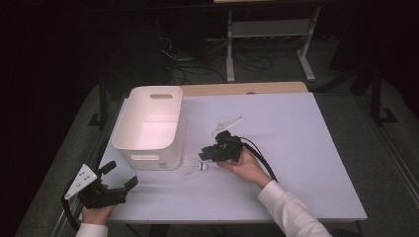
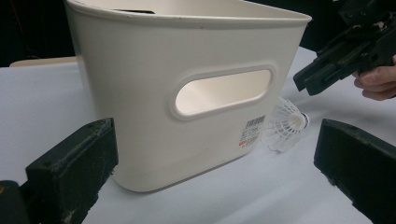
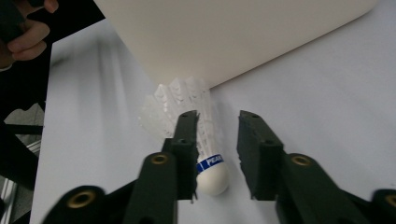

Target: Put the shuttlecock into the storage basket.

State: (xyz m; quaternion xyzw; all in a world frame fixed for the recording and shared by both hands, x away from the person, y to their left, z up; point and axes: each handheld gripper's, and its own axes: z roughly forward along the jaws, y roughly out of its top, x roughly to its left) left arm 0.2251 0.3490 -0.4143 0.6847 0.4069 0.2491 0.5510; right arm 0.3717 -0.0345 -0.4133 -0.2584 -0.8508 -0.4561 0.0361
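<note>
White shuttlecock [image 3: 205, 154] between right gripper's [image 3: 217, 126] parted jaws, beside bin [image 3: 243, 32].

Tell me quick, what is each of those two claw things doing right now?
Left gripper: open, holding nothing, facing the white bin.
Right gripper: open, jaws on either side of the shuttlecock lying on the table, not yet closed on it.
</note>
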